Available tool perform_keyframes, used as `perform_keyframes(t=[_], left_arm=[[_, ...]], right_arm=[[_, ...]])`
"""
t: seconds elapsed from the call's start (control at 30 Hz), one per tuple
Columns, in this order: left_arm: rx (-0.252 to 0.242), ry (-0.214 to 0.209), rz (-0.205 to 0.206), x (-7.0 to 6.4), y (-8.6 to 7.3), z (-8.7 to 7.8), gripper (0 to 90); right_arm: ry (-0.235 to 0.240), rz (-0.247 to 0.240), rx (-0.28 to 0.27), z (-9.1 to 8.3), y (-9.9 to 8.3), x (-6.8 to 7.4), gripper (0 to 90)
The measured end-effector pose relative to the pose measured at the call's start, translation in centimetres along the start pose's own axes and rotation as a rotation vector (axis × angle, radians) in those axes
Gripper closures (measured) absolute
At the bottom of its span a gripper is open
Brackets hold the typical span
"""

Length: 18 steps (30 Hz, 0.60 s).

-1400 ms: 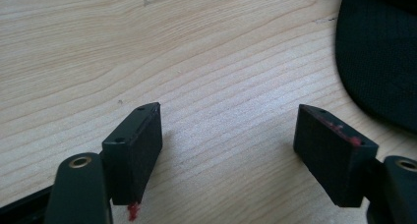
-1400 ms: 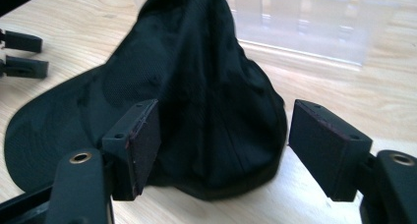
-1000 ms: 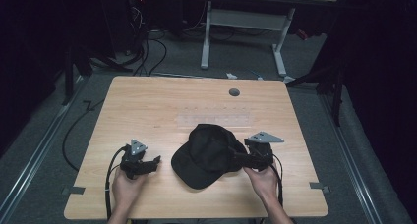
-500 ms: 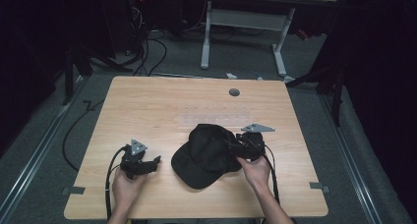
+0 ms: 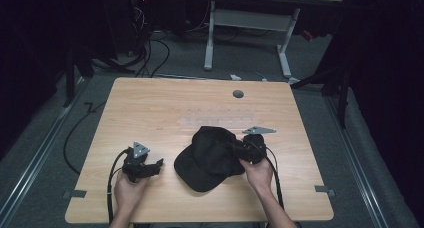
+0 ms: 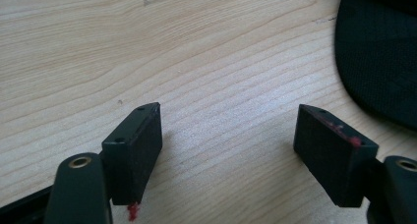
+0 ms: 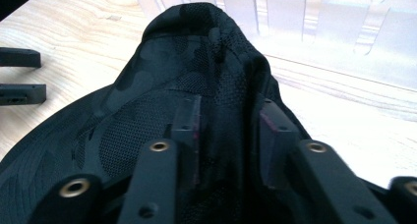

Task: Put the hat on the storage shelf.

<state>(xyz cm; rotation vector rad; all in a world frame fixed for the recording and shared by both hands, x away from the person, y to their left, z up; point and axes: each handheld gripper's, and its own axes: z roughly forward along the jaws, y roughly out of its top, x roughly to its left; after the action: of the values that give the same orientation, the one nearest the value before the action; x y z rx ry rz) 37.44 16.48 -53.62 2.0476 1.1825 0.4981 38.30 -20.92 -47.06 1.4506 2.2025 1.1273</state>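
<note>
A black camouflage-patterned cap (image 5: 210, 155) lies on the wooden table (image 5: 150, 108), brim toward the front left. My right gripper (image 5: 241, 150) sits at the cap's right side, in the person's right hand. In the right gripper view the right gripper (image 7: 228, 111) is shut on a raised fold of the cap (image 7: 187, 47), with fabric pinched between the two jaws. My left gripper (image 5: 152, 167) rests low on the table a short way left of the brim. It stands open in the left gripper view (image 6: 227, 113) over bare wood, and the cap's brim (image 6: 378, 52) lies at the upper right.
A row of clear tape strips (image 5: 217, 122) is stuck to the table just behind the cap, and appears as the tape strips (image 7: 295, 13) beyond the crown. A grey grommet (image 5: 238, 94) sits near the far edge. Cables and a desk frame (image 5: 250, 23) lie on the floor beyond.
My right gripper has moved left and a little away from the person, onto the cap's crown, and closed on its fabric. The left gripper has stayed where it was.
</note>
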Motion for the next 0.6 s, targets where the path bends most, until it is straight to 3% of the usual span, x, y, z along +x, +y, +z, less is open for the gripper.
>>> perform_keyframes(t=[0.27,0.6], left_arm=[[-0.003,0.001,-0.002,0.0,0.0,0.0,26.7],[-0.004,0.001,-0.003,0.0,0.0,0.0,26.7]], right_arm=[[-0.002,-0.014,-0.001,-0.2,-0.2,0.1,80.5],[0.023,-0.02,-0.028,-1.1,-0.1,0.0,83.6]])
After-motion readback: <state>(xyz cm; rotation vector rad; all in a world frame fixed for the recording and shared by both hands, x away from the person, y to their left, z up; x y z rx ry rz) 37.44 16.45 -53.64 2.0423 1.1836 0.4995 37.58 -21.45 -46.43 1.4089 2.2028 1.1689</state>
